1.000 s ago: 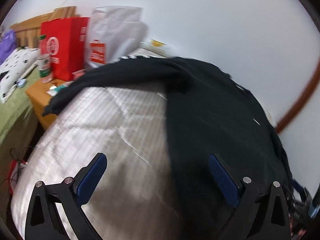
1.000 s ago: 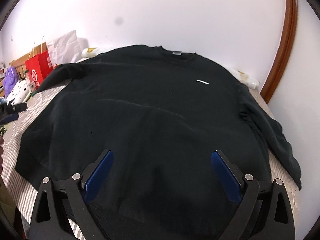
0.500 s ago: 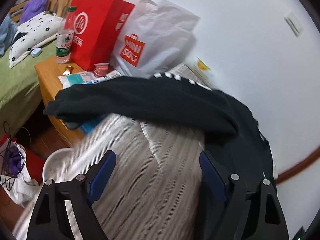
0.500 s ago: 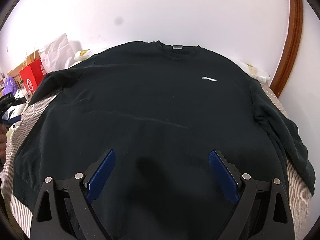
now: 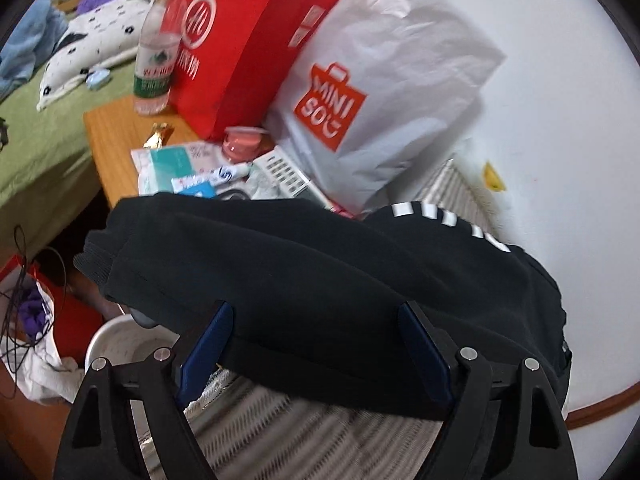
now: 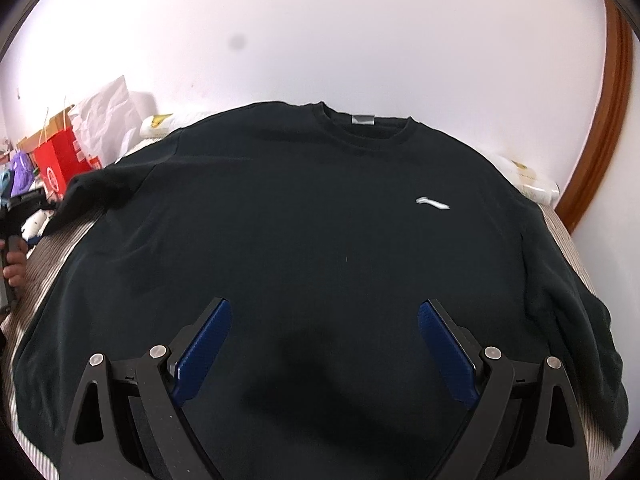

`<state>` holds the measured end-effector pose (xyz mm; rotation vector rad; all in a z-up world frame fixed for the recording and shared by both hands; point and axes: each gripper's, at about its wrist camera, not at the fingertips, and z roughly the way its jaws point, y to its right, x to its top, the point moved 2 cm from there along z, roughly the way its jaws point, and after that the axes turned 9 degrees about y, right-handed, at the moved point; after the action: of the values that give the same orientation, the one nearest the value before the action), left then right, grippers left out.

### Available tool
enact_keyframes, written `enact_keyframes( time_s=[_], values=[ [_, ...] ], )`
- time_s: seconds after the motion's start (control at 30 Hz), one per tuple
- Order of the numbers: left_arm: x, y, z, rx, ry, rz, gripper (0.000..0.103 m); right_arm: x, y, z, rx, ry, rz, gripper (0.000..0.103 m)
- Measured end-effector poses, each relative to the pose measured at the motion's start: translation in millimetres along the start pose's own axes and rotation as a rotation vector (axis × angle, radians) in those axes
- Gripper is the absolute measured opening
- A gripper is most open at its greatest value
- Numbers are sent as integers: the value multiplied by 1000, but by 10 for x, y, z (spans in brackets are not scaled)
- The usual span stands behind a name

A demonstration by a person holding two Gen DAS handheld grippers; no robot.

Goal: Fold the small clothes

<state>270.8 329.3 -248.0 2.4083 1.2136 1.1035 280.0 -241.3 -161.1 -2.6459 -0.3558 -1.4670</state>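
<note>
Sweatshirt (image 6: 320, 240) flat, sleeve (image 5: 280, 264) seemingly between parted left gripper (image 5: 316, 340) fingers.

Black frames, blue ribbed fingers (image 6: 208, 344), 2 silver screws each side; skin possibly brown.

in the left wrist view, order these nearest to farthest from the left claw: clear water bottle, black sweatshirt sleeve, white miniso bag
1. Black sweatshirt sleeve, lying across just ahead of the left claw.
2. White Miniso paper bag, beyond the sleeve, centre-right.
3. Clear plastic water bottle, far left on the wooden nightstand.
</note>
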Motion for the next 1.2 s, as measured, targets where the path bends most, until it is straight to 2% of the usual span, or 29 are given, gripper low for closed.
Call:
enact_keyframes(
  time_s=[0.03,0.1,0.17,0.2,0.27,0.3,0.5,0.63,0.7,0.8,0.93,1.0,1.07,1.2],
  values=[
    [4,-12,25,-8,-9,-9,80,26,15,62,2,4,6,94],
    [17,9,30,-21,-6,-5,69,57,44,169,12,9,25,94],
    [37,92,9,-36,11,28,46,53,81,271,23,8,51,94],
    [46,151,-13,-33,28,55,41,35,98,314,27,5,63,94],
    [80,306,-79,3,83,148,16,-8,144,390,37,-13,99,94],
    [96,363,-103,23,101,179,13,-30,171,411,45,-20,119,94],
    [303,845,-492,53,265,306,10,-102,365,339,75,1,221,94],
    [353,1381,-784,8,333,391,9,-108,467,276,61,17,248,94],
    [311,1703,-892,-46,348,447,9,-104,491,255,40,29,237,94],
    [102,2233,-1034,-108,379,550,9,-83,576,233,8,48,261,94],
    [-407,2889,-1095,-225,330,676,9,-83,684,241,1,53,293,94],
    [-805,3179,-1035,-277,268,752,9,-83,745,234,-23,65,296,94],
    [-1118,3315,-938,-305,211,798,9,-81,796,234,-42,68,301,94],
    [-1665,3382,-697,-302,125,838,10,-87,860,244,-36,68,322,94]
  ],
)
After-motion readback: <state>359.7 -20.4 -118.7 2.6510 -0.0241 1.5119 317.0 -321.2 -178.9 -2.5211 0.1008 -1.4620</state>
